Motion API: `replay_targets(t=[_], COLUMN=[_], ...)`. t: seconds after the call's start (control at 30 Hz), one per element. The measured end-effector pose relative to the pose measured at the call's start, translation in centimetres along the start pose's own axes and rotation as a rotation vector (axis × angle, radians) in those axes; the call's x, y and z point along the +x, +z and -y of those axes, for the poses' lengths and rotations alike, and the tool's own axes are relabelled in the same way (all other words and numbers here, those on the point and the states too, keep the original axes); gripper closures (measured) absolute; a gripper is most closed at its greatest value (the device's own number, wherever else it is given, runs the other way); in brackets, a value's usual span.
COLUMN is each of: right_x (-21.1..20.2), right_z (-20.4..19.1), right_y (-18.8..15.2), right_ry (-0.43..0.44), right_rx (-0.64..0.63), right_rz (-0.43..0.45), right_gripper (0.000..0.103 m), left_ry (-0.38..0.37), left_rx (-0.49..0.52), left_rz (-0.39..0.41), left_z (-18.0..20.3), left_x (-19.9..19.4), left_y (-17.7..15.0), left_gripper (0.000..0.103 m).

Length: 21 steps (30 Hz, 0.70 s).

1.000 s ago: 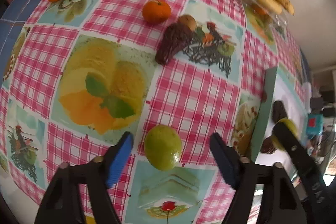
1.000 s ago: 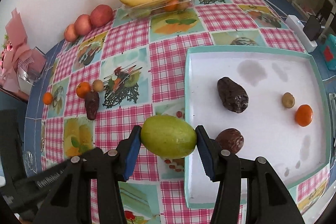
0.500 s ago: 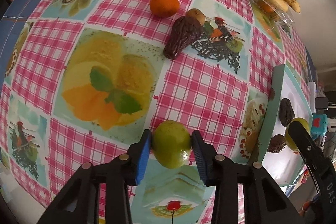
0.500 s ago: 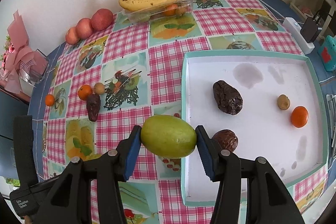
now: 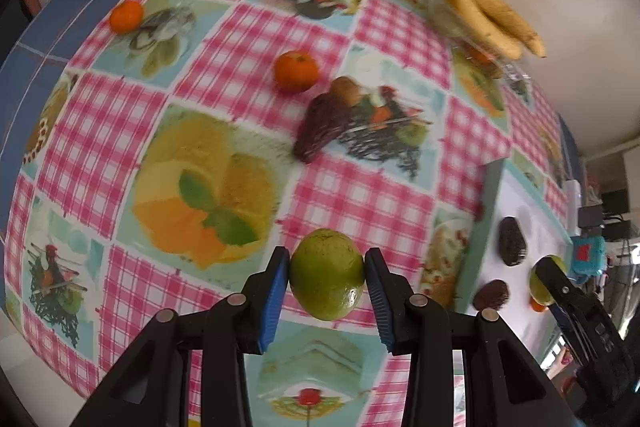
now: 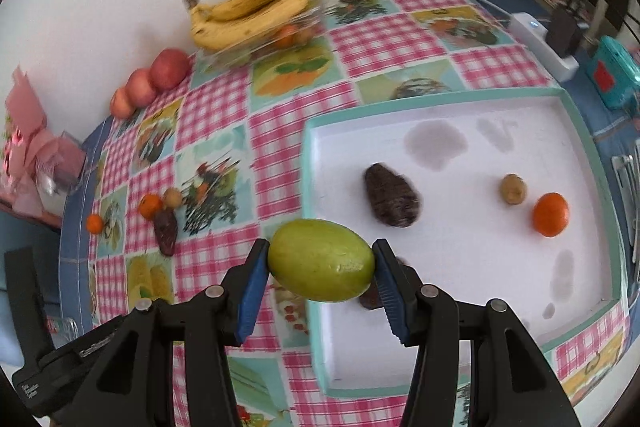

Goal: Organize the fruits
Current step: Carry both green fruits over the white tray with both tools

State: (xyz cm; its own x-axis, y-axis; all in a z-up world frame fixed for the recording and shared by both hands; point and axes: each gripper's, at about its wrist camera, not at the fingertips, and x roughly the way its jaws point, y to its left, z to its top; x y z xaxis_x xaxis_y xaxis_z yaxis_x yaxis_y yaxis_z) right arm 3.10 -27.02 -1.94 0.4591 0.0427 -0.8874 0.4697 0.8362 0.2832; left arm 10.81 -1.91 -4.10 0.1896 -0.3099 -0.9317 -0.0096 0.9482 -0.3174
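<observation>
Left wrist view: left gripper (image 5: 326, 277) is clamped on a round green fruit (image 5: 326, 273), tray (image 5: 478, 239) off to its right, while right wrist view has the right gripper (image 6: 321, 259) pinching an oval green fruit (image 6: 321, 259) over the tray's near-left edge (image 6: 316, 347), so both look mid-carry and next need lowering inside before letting go.

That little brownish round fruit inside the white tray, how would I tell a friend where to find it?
Start at the big white tray with the teal rim on the checked tablecloth. Toward its right side sits a bright orange mandarin; the small tan-brown fruit lies just up and left of it, close but not touching. It is the smallest, palest thing in the tray, unlike the dark wrinkled fruit farther left.
</observation>
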Motion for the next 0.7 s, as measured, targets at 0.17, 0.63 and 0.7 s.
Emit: replay_targets(t=[0.17, 0.63, 0.7], right_x=[-0.9, -4.2, -4.5], right_z=[3.7, 12.6, 13.3], right_y=[1.1, 1.7, 1.7], right_ry=[-0.051, -0.199, -0.221], right_rx=[0.086, 0.273, 0.280], right_rz=[0.030, 0.128, 0.137], right_gripper=[0.049, 0.049, 0.049], left_ry=[-0.029, -0.040, -0.036], left_rx=[0.042, 0.245, 0.281], left_rz=[0.034, 0.039, 0.030], left_z=[2.7, 11.2, 12.5], left_x=[-1.2, -0.5, 0.0], left_y=[-0.6, -3.8, -4.5], left_gripper=[0.062, 0.062, 0.062])
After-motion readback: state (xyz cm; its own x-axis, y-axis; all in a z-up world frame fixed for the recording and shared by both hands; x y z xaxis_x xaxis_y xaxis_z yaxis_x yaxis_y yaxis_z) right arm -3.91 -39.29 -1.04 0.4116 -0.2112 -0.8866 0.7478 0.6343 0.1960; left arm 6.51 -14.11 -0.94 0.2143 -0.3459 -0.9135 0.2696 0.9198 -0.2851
